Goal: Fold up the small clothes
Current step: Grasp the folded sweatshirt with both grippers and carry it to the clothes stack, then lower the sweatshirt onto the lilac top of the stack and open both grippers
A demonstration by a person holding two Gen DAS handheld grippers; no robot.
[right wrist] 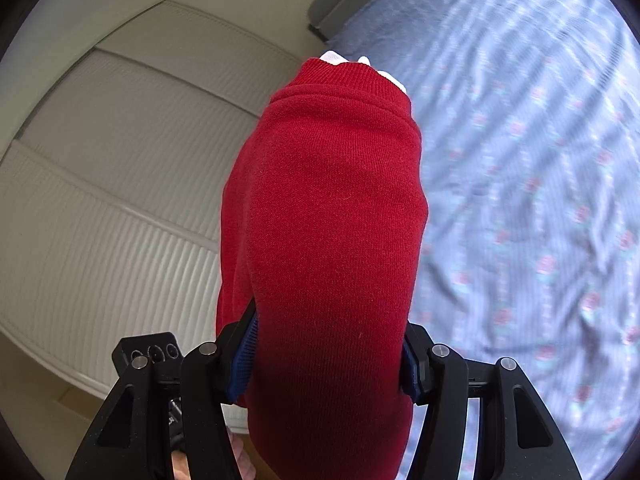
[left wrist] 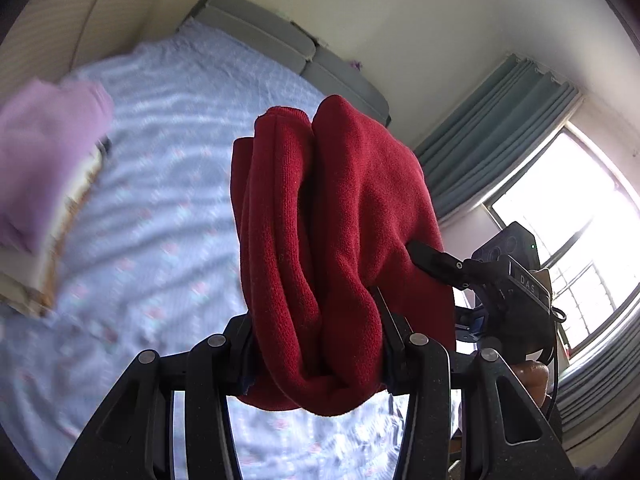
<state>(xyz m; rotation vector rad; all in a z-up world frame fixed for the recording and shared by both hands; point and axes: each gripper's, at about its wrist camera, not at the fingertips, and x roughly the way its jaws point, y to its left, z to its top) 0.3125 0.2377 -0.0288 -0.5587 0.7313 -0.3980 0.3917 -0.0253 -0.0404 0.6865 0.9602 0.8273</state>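
A folded red knit garment is held up above the bed, bunched thick between the fingers of my left gripper, which is shut on it. The right gripper's fingertip pinches the same garment from the right side in the left wrist view. In the right wrist view the red garment fills the middle, clamped between the blue-padded fingers of my right gripper. A white edge shows at the garment's top. The fingertips of both grippers are hidden by the cloth.
A bed with a light blue flowered sheet lies below, also seen in the right wrist view. A pink garment lies at the bed's left. Grey headboard cushions, a window with teal curtains and white wardrobe doors surround.
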